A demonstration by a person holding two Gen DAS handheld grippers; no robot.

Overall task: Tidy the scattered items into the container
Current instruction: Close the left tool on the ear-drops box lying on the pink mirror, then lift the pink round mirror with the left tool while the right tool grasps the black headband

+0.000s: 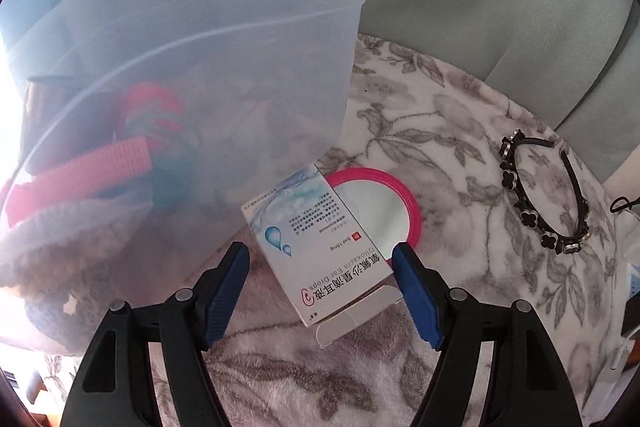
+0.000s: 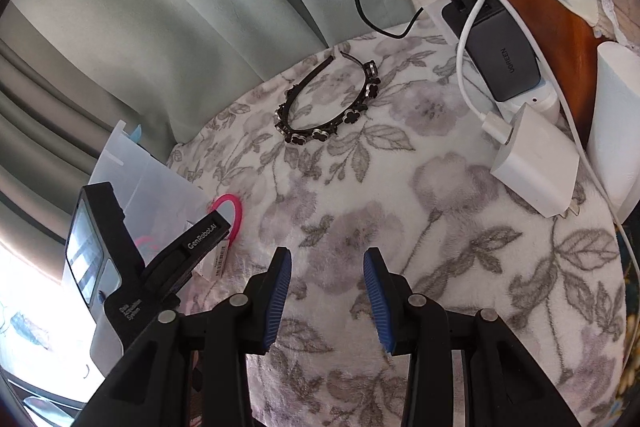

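**Ana:** Floral fleece blanket [image 1: 440, 131] covers whatever surface this is, with pale green curtain behind. Why is the left gripper [image 1: 320, 267] angled down like that?

**Ben:** It looks lined up on the ear-drops box [image 1: 320, 247], which lies flat on the blanket, just beside the translucent container [image 1: 240, 27] and partly over a pink-rimmed mirror [image 1: 384, 211]. Its jaws stand wide open on either side of the box's near end, pads not pressing on it.

**Ana:** And the right gripper [image 2: 327, 291]?

**Ben:** Jaws parted, nothing between them but bare blanket. I'd guess it's bound for the black flower headband [image 2: 320, 115], which lies well ahead of it.

**Ana:** So how many loose things remain?

**Ben:** Three that I'd count: one box, one mirror, one headband. Red and pink items show through the container wall, too blurred to count. Off to the side sit two chargers, one dark [image 2: 504, 63] and one white [image 2: 536, 167], with their cables; probably not part of the tidying.
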